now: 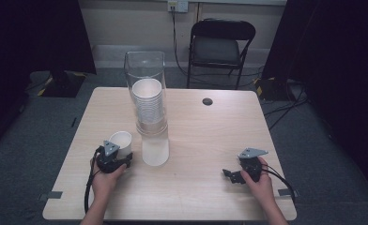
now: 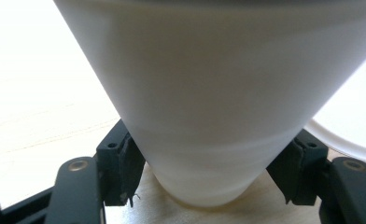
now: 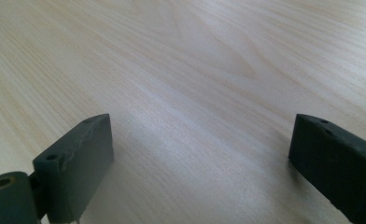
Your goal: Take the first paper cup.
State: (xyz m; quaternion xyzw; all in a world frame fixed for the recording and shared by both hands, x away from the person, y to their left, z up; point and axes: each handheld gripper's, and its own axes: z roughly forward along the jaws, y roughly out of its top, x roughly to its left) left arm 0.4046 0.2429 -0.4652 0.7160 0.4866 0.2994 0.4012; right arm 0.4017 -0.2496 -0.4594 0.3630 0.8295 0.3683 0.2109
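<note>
A white paper cup point(image 1: 120, 139) stands upright on the wooden table point(image 1: 205, 136), near its front left. My left gripper point(image 1: 122, 156) is around the cup's lower part. In the left gripper view both black pads point(image 2: 125, 161) lie against the tapering wall of the cup point(image 2: 209, 93), just above its base. My right gripper point(image 1: 230, 175) rests low at the front right of the table, held by a hand. Its jaws stand wide apart in the right gripper view point(image 3: 200, 158), with bare wood between them.
A tall clear container point(image 1: 144, 63) holding a stack of white cups point(image 1: 148, 105) stands behind the held cup, mid-table. Another white cup point(image 1: 155, 152) sits just right of my left gripper. A small dark hole point(image 1: 207, 101) marks the far table. A black chair point(image 1: 219, 47) stands beyond.
</note>
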